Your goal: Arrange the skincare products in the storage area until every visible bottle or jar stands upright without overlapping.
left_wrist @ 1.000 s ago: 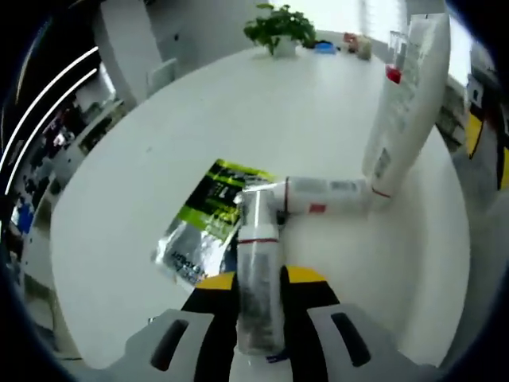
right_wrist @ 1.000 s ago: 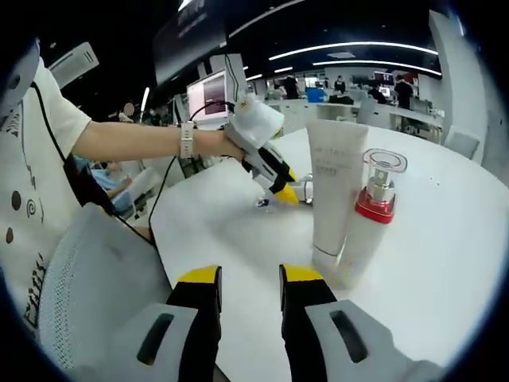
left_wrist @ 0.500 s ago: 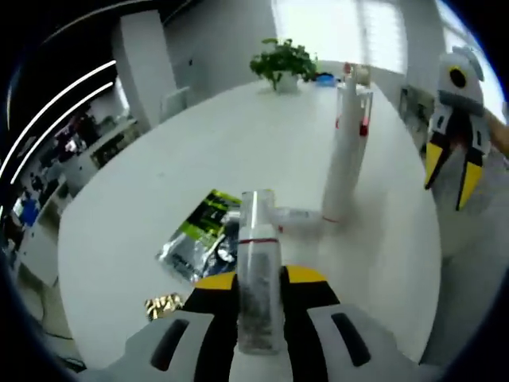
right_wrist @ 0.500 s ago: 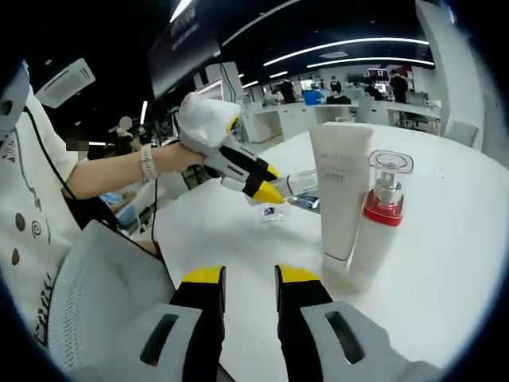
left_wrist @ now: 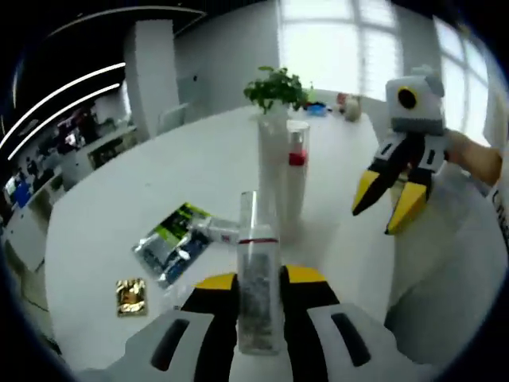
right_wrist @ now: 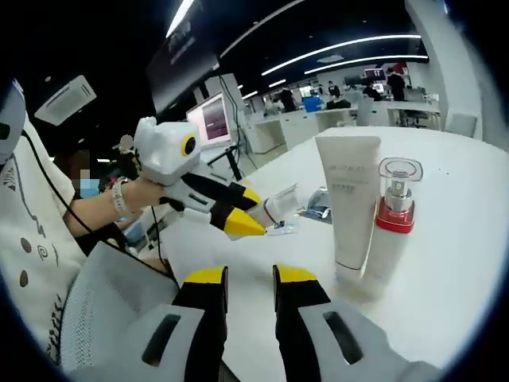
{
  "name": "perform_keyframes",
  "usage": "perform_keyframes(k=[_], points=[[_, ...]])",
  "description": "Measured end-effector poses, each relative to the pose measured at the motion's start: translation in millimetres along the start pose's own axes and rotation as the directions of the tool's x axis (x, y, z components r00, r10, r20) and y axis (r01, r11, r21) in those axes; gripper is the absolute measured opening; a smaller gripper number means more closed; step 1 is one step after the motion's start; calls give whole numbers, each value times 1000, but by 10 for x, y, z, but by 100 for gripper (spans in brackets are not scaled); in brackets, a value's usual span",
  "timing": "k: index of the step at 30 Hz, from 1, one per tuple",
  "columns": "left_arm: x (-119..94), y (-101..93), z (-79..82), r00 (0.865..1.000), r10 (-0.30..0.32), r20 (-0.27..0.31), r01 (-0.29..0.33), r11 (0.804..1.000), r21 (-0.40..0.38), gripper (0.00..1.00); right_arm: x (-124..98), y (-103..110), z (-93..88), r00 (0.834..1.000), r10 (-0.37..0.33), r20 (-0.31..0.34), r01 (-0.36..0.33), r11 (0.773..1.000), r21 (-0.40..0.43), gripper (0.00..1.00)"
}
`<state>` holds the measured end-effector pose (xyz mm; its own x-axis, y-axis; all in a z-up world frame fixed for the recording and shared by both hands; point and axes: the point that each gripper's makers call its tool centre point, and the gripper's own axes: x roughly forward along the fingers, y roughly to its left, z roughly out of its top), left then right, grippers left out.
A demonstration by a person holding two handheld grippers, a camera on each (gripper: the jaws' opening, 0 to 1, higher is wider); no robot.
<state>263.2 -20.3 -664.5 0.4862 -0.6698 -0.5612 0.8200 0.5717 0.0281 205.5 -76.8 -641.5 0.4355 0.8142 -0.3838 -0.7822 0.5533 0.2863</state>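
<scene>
My left gripper [left_wrist: 258, 281] is shut on a clear bottle [left_wrist: 257, 263] with a thin red band, held above the white table [left_wrist: 119, 199]. From the right gripper view, the left gripper [right_wrist: 231, 208] carries that clear bottle [right_wrist: 284, 202] in the air. A white tube [left_wrist: 272, 163] and a pump bottle [left_wrist: 296, 187] with a red collar stand upright side by side. A small white tube [left_wrist: 220, 231] lies flat at their foot. My right gripper [right_wrist: 242, 278] is open and holds nothing, a little short of the white tube [right_wrist: 350, 207] and pump bottle [right_wrist: 395, 231]. Its yellow tips [left_wrist: 388, 203] hang at the right.
A green sachet [left_wrist: 171, 239] and a small gold sachet [left_wrist: 131, 295] lie flat on the table's left part. A potted plant [left_wrist: 276, 87] and small items stand at the far edge. A person's arm [right_wrist: 87, 211] and white shirt are at the left.
My left gripper has drawn back and risen with the clear bottle, so the standing tube and pump bottle now sit centre. The right gripper has come further into the left gripper view.
</scene>
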Motion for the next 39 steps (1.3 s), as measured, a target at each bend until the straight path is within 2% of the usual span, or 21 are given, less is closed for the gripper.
perform_keyframes(k=[4,6,9,13,15,17,20,23,25,26,28,29,33,37,38,39], points=[[-36,-137,45,999,-25,24,25,999,-22,16,15,-12,41,999,-6,33,4,999,48,23],[-33,-175,53,999,-31,26,32,999,-22,16,28,-14,90,997,-4,74,-2,996,85,24],[-39,-265,89,999,-44,31,45,999,-24,16,27,-57,112,993,-9,121,-11,987,161,25],[-65,-414,188,994,-87,69,90,995,-40,16,3,-132,145,984,-24,178,-21,969,246,27],[-63,-440,205,992,-101,78,105,993,-52,16,1,-127,132,986,-22,168,-16,974,225,28],[-60,-456,213,991,-108,83,113,992,-60,16,-11,-125,170,980,-21,198,-28,969,246,30],[-62,-500,251,987,-124,102,132,988,-80,16,-59,-165,271,960,-19,278,-78,940,331,30],[-66,-565,283,981,-150,121,162,982,-94,16,-67,-190,271,956,-14,293,-98,926,364,30],[-67,-608,306,977,-168,135,182,978,-104,16,-62,-146,317,945,10,326,-149,903,403,32],[-70,-628,317,974,-176,141,192,975,-111,16,-66,-137,347,938,15,347,-165,898,408,32],[-79,-691,355,968,-198,156,217,969,-119,16,-67,-134,364,931,18,364,-187,881,434,30],[-85,-733,379,962,-215,166,236,964,-118,16,-67,-135,365,930,19,366,-189,881,435,30],[-88,-815,426,958,-229,171,251,961,-121,16,-85,-90,444,914,35,405,-232,864,447,29],[-118,-867,477,938,-271,215,306,940,-149,16,-116,-105,484,905,26,424,-234,863,447,26],[-119,-891,474,935,-284,214,317,938,-142,16,-120,-96,493,904,33,427,-244,859,449,25],[-104,-888,467,938,-273,215,306,942,-137,16,-121,-81,500,905,37,424,-243,863,442,24]])
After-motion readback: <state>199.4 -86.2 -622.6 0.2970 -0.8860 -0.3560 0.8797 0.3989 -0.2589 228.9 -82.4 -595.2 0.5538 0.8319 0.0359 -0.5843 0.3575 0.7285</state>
